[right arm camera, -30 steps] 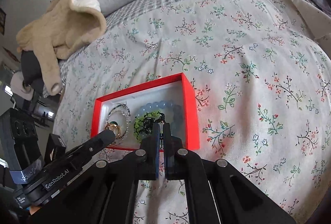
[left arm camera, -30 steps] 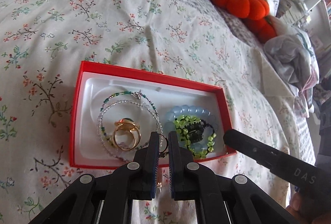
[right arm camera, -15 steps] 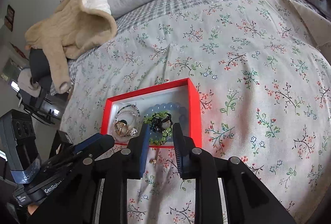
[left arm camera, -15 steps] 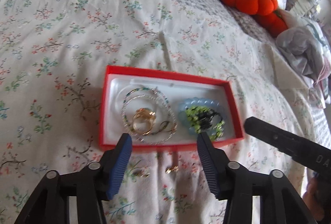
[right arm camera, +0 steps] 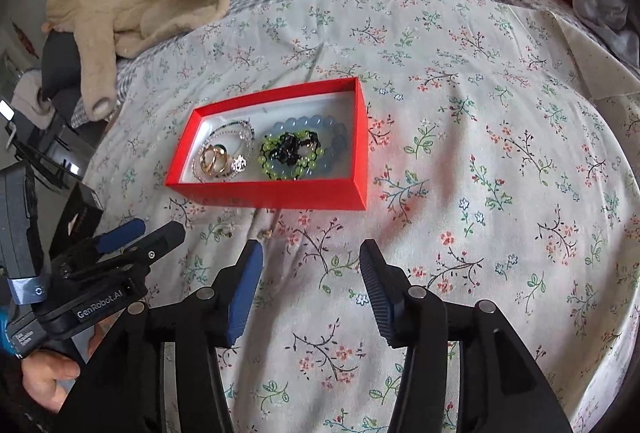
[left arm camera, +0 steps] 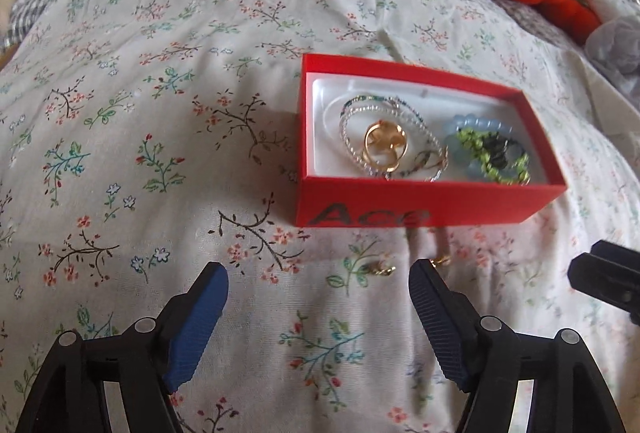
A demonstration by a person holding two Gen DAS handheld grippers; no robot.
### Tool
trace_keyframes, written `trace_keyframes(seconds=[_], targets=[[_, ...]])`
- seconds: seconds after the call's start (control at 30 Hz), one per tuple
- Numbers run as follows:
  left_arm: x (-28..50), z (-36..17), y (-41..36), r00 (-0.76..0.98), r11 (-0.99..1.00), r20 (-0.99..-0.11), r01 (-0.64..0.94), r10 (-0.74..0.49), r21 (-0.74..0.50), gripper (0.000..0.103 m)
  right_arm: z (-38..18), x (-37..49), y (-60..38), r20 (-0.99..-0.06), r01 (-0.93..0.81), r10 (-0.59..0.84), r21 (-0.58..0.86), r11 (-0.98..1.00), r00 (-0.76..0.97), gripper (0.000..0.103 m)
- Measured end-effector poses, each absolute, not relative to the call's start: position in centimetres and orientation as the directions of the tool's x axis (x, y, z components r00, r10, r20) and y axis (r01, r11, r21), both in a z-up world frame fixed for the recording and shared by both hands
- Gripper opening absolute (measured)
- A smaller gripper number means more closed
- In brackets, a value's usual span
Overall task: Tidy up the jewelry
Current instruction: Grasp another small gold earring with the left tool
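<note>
Left gripper and right gripper, jaws just opened and empty, face two small gold earrings on the bedspread before the red box; pinch one squarely, low, avoiding fabric

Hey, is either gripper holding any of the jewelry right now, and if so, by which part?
Nothing is held. The left gripper and right gripper have just been opening, with nothing between their jaws. Two small gold earrings lie loose on the bedspread before the red box.

Small gold pieces on bedspread: blurred, unidentifiable.
</note>
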State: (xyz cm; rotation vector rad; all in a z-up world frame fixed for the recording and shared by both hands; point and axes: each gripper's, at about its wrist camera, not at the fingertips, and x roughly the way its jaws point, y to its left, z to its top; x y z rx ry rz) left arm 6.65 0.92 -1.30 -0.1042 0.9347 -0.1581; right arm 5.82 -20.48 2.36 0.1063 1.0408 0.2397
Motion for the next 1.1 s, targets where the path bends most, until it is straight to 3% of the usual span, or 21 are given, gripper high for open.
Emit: trace_keyframes(seconds=[0.1, 0.23, 0.43, 0.9, 1.0, 1.1], targets=[[6.2, -2.7, 0.9, 0.593, 0.982, -0.783, 0.127, -0.189, -0.140, 0.078, 0.9, 5.3, -20.5, -0.845, -0.150, 0.198, 0.141, 0.979, 0.497, 0.056], [5.9, -3.8, 0.8, 0.572, 0.957, -0.768, 0.200, -0.289, -0.212, 0.076, -0.2, 5.4, -21.9, -0.849, -0.086, 0.178, 0.156, 0.984, 0.498, 0.056], [5.9, -4.7, -1.5, 0.573, 0.951, -0.765, 0.258, -0.294, -0.172, 0.045, -0.1, 5.4, -23.6, -0.837, -0.052, 0.166, 0.163, 0.985, 0.522, 0.057], [7.3, -5.1, -3.0, 0.580, 0.951, -0.765, 0.276, -0.281, -0.140, 0.016, -1.4, 6.5, -23.6, -0.855, -0.052, 0.159, 0.154, 0.987, 0.494, 0.057], [7.4, -5.0, -2.8, 0.573, 0.954, -0.771, 0.258, -0.277, -0.151, 0.004, -1.5, 6.6, -23.4, -0.857, -0.041, 0.155, 0.155, 0.987, 0.491, 0.057], [7.4, -4.6, -2.7, 0.563, 0.956, -0.779, 0.244, -0.277, -0.164, 0.004, -1.0, 6.6, -23.1, -0.849, -0.044, 0.166, 0.166, 0.985, 0.501, 0.056]])
